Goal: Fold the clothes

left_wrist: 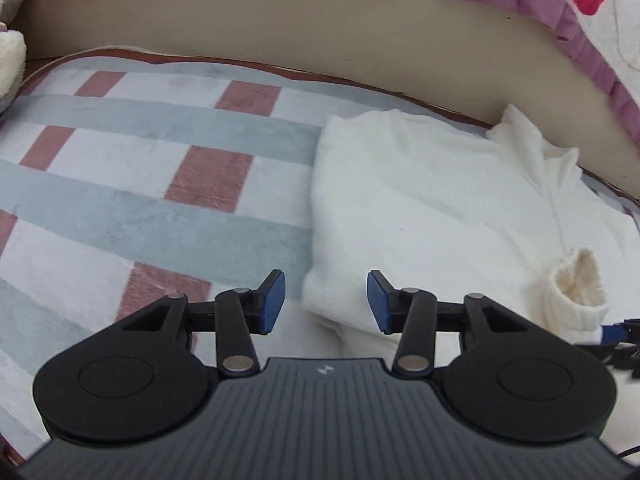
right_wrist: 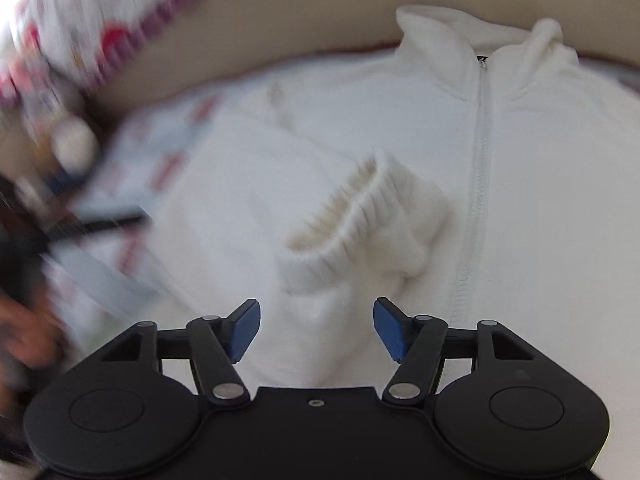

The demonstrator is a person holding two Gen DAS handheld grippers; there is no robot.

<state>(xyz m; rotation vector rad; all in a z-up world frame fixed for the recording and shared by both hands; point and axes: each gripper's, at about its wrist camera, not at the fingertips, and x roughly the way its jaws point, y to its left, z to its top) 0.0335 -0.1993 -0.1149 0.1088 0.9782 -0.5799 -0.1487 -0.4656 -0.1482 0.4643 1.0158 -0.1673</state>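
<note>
A white fleece zip-up jacket (left_wrist: 432, 208) lies on the striped blanket (left_wrist: 140, 168), front up, collar toward the far edge. One sleeve is folded across the body, its ribbed cuff (left_wrist: 576, 292) standing up. My left gripper (left_wrist: 326, 304) is open and empty, just above the jacket's near left edge. In the right wrist view the jacket (right_wrist: 540, 184) fills the frame, with its zipper (right_wrist: 478, 160) running down the middle. My right gripper (right_wrist: 316, 330) is open and empty, just short of the ribbed cuff (right_wrist: 356, 216). Its tip shows at the left wrist view's right edge (left_wrist: 618, 332).
A beige headboard (left_wrist: 320, 32) runs behind the blanket. A quilt with purple trim and red print (left_wrist: 580, 8) hangs at the back right. A plush toy (left_wrist: 10, 52) sits at the far left. The left gripper and hand show blurred at the left (right_wrist: 36, 240).
</note>
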